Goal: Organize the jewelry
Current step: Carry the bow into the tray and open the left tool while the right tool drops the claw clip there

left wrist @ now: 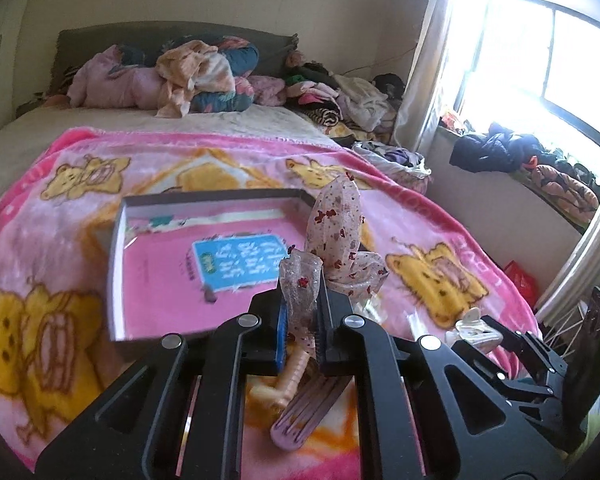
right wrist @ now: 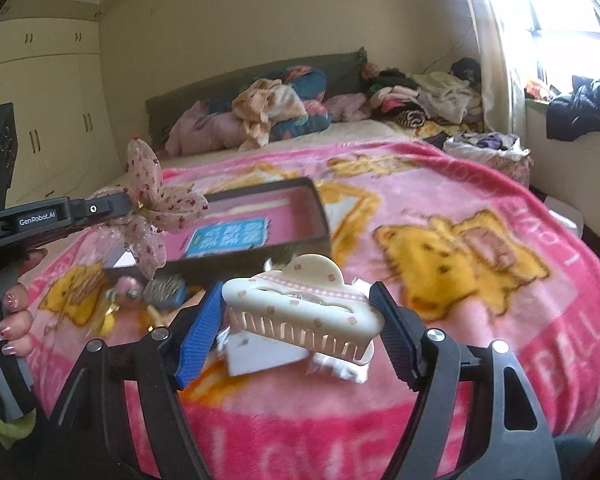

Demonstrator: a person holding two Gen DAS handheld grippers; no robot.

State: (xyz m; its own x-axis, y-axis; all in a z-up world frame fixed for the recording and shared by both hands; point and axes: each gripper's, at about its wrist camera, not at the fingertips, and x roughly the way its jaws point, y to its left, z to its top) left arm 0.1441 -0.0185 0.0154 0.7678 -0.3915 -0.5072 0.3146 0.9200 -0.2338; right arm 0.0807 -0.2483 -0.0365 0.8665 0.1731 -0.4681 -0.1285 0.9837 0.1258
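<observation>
My left gripper [left wrist: 302, 312] is shut on a sheer floral bow hair clip [left wrist: 336, 236] and holds it above the bed, just in front of the open pink-lined box [left wrist: 116, 264]. The bow [right wrist: 156, 208] and the box [right wrist: 320, 208] also show in the right wrist view. My right gripper [right wrist: 300, 328] is shut on a white claw hair clip [right wrist: 300, 308] with small pink flowers, held above the blanket. The claw clip also shows at the right edge of the left wrist view [left wrist: 476, 330]. Below the left gripper lie a lilac comb clip [left wrist: 304, 412] and a peach clip [left wrist: 288, 380].
A pink bear-print blanket [right wrist: 480, 320] covers the bed. Piles of clothes [left wrist: 204, 76] lie by the headboard. More small hair accessories [right wrist: 156, 292] lie in front of the box. A window sill with dark clothes [left wrist: 500, 148] is at the right.
</observation>
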